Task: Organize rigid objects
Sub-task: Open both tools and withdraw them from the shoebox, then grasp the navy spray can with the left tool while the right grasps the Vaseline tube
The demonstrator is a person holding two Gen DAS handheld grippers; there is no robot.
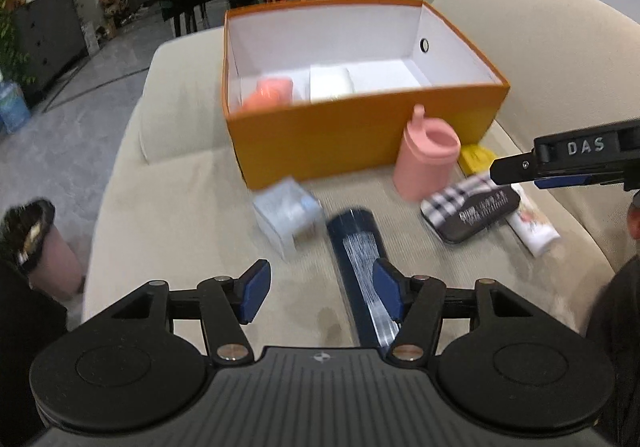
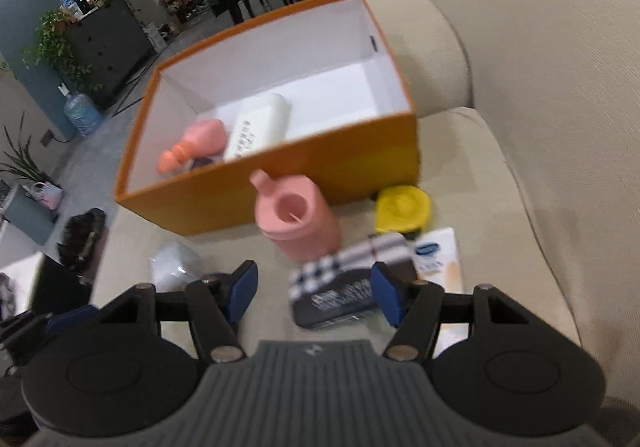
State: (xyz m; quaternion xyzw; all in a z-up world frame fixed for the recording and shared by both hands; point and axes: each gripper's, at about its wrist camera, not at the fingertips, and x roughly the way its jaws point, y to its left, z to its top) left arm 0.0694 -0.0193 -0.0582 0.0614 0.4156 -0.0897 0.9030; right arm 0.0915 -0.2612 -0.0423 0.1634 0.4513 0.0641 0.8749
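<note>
1. your left gripper (image 1: pixel 322 297) hovers low over the beige sofa seat (image 1: pixel 180 199), blue pads spread wide, nothing held.
2. a dark navy cylinder w/ white print (image 1: pixel 358 267) lies on the seat; its near end sits by that gripper's right pad (image 1: pixel 386 293). can't tell if they touch.
3. a small clear plastic cube box (image 1: pixel 288 217) sits just left of the cylinder's far end, blurred.
4. your right gripper (image 2: pixel 314 297) also has its fingers wide apart, empty, above a black flat case w/ plaid top (image 2: pixel 344 283).
5. an orange cardboard box w/ white inside (image 1: pixel 320 143) stands open further back on the seat. inside at the left: a peach-orange bottle (image 2: pixel 196 145) lying down and a white rounded block (image 2: pixel 260 125) beside it.
6. a pink plastic cup w/ spout (image 1: pixel 424 163) stands upright in front of the box's front wall.
7. a yellow lidded tub (image 2: pixel 402 209) sits right of the cup, by the box corner. a white tube (image 1: pixel 534 225) lies next to the plaid case.
</note>
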